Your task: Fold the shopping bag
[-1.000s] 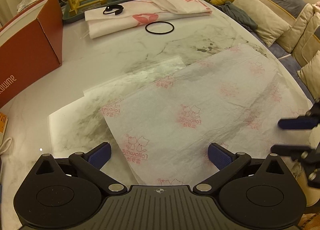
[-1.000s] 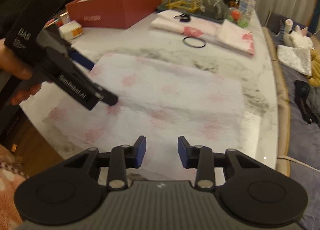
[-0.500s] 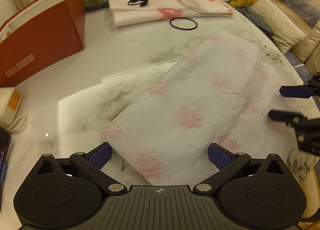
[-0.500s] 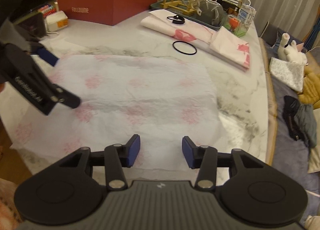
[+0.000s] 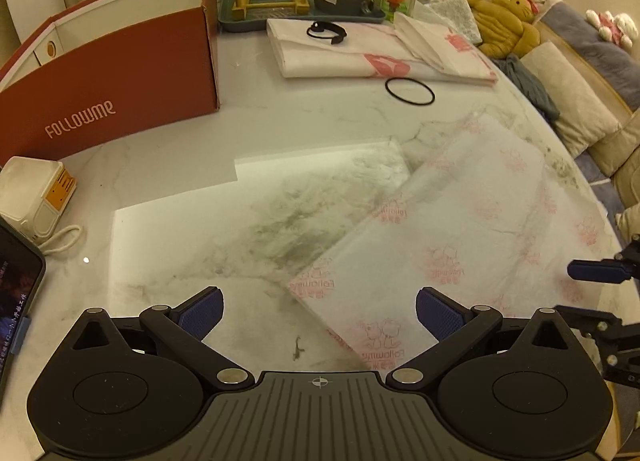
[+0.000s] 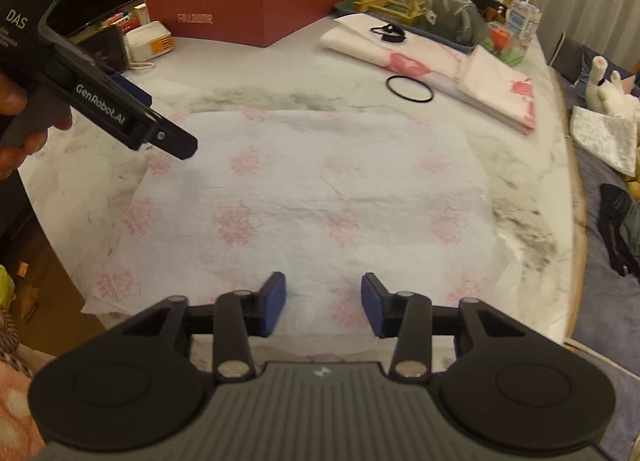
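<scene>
The shopping bag, white with pink prints, lies flat and creased on the marble table. My left gripper stands wide open over the bag's near left corner and bare marble, with nothing between its fingers. In the right wrist view the left gripper hangs above the bag's far left corner, held by a person's hand. My right gripper hovers over the bag's near edge, its jaws opening and gripping nothing. The right gripper also shows at the right edge of the left wrist view.
A red box stands at the back left. Folded pink-and-white bags, a black ring and a tray of glassware lie beyond. A white charger and phone sit left. A sofa with plush toys borders the right.
My left gripper has slid left and rolled, so the bag now sits further right in its view. The right gripper's jaws have widened a little.
</scene>
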### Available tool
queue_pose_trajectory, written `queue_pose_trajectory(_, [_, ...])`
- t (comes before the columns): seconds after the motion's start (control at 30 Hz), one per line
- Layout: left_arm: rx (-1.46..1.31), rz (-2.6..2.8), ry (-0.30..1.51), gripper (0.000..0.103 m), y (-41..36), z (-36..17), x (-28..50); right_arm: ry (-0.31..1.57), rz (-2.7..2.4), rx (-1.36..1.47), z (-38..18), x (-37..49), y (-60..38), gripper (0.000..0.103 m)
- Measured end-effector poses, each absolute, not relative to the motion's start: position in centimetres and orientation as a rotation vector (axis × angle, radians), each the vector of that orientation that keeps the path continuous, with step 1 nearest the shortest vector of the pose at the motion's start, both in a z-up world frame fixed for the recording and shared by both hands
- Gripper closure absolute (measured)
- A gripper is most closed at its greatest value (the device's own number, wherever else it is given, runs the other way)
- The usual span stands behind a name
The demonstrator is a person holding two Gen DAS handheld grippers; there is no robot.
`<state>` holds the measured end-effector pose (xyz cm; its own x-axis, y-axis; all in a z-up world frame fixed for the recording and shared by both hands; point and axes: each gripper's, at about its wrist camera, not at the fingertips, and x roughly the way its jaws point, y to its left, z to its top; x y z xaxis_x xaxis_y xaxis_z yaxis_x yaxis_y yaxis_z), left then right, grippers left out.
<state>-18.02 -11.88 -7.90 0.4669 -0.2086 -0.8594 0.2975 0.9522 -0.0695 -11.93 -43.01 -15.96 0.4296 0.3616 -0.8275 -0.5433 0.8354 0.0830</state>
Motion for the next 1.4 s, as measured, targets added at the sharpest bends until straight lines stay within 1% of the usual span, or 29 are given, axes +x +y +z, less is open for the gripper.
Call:
queue_pose_trajectory(0.1, [0.074, -0.347, 1.041, 0.0, -11.8, -7.8, -17.6, 0.971, 0.58, -0.225, -15.4, -12.5, -43.0, 0.063])
queue_pose_trajectory(0.17, [0.076, -0.376, 1.051, 0.0, -12.2, -7.8, -17.4, 1.01, 0.572, -0.254, -16.3, -12.5, -42.7, 0.063])
queue_pose_trajectory(0.23, [0.07, -0.412, 1.066, 0.001, -12.6, -7.8, -17.2, 1.011, 0.568, -0.213, -16.7, -12.5, -43.2, 0.06])
queue_pose_trajectory(0.3, [0.057, -0.446, 1.088, 0.009, -12.9, -8.0, -16.8, 1.021, 0.558, -0.198, -16.8, -12.3, -43.5, 0.056])
queue_pose_trajectory(0.37, [0.067, -0.464, 1.1, 0.028, -13.3, -8.1, -16.5, 1.021, 0.553, -0.213, -16.8, -12.4, -43.5, 0.054])
queue_pose_trajectory(0.43, [0.065, -0.485, 1.111, 0.034, -13.4, -8.1, -16.1, 1.022, 0.554, -0.223, -16.7, -12.6, -43.6, 0.053])
queue_pose_trajectory(0.57, [0.055, -0.483, 1.109, 0.035, -13.2, -8.0, -16.0, 1.02, 0.536, -0.222, -16.6, -12.8, -43.9, 0.053])
queue_pose_trajectory(0.67, [0.107, -0.459, 1.1, 0.035, -13.4, -8.1, -17.0, 1.028, 0.52, -0.201, -16.8, -12.6, -44.3, 0.053])
queue_pose_trajectory(0.73, [0.195, -0.462, 1.091, 0.035, -14.1, -8.1, -18.4, 1.014, 0.529, -0.203, -17.0, -12.1, -44.4, 0.049])
queue_pose_trajectory(0.8, [0.285, -0.473, 1.082, 0.035, -14.7, -8.2, -19.9, 0.989, 0.542, -0.232, -17.2, -11.4, -44.5, 0.035])
queue_pose_trajectory(0.87, [0.32, -0.498, 1.085, 0.035, -14.9, -8.1, -21.4, 0.974, 0.546, -0.25, -17.4, -10.4, -44.6, 0.028])
queue_pose_trajectory(0.93, [0.291, -0.522, 1.101, 0.034, -14.3, -7.7, -22.1, 0.988, 0.526, -0.249, -17.1, -9.1, -44.6, 0.038])
queue_pose_trajectory(0.97, [0.247, -0.52, 1.108, 0.034, -13.7, -7.5, -22.1, 0.979, 0.528, -0.237, -16.7, -8.9, -44.7, 0.05])
queue_pose_trajectory(1.03, [0.139, -0.485, 1.098, 0.035, -12.0, -6.7, -21.7, 0.948, 0.544, -0.207, -15.7, -8.9, -44.8, 0.051])
queue_pose_trajectory(1.1, [0.048, -0.46, 1.06, 0.034, -10.6, -5.4, -21.3, 0.918, 0.552, -0.2, -15.0, -9.2, -44.8, 0.061])
queue_pose_trajectory(1.23, [-0.058, -0.458, 0.965, 0.034, -10.3, -3.1, -20.2, 0.949, 0.524, -0.204, -15.7, -9.3, -44.9, 0.062])
queue_pose_trajectory(1.27, [-0.067, -0.471, 0.951, 0.034, -10.8, -2.8, -19.9, 0.969, 0.514, -0.192, -16.0, -9.3, -44.9, 0.063])
queue_pose_trajectory(1.4, [-0.019, -0.551, 0.954, 0.034, -14.6, -3.2, -19.1, 1.026, 0.515, -0.147, -17.1, -10.5, -44.0, 0.063])
